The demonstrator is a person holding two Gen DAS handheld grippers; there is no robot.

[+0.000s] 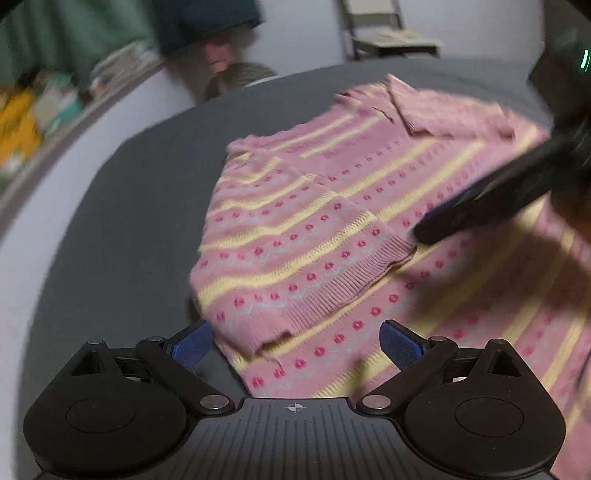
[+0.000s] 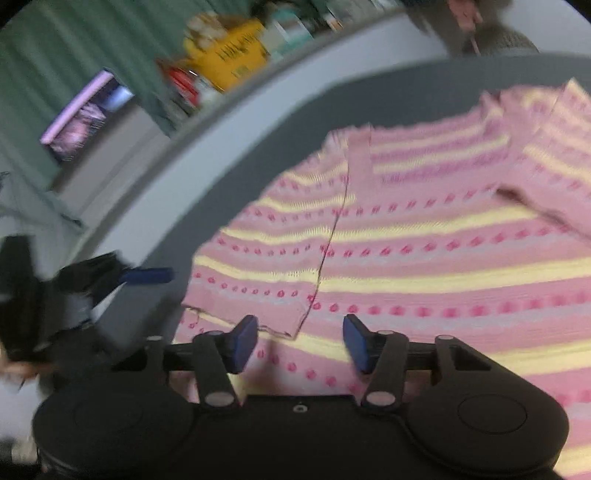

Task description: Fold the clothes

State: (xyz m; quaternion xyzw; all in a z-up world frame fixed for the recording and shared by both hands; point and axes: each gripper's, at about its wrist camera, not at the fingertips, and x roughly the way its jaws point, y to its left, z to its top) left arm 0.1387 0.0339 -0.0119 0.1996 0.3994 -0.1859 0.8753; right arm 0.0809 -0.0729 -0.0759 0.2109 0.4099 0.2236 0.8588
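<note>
Left claw (image 1: 295, 345) spread wide, right claw (image 2: 300, 343) half-spread, over pink sweater (image 1: 332, 229); chair (image 1: 384, 33) behind.

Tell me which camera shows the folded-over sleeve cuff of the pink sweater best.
The left wrist view: the sleeve cuff lies mid-frame on the sweater, its ribbed edge fairly sharp. The right wrist view shows the cuff only blurred, near its own fingers.
</note>
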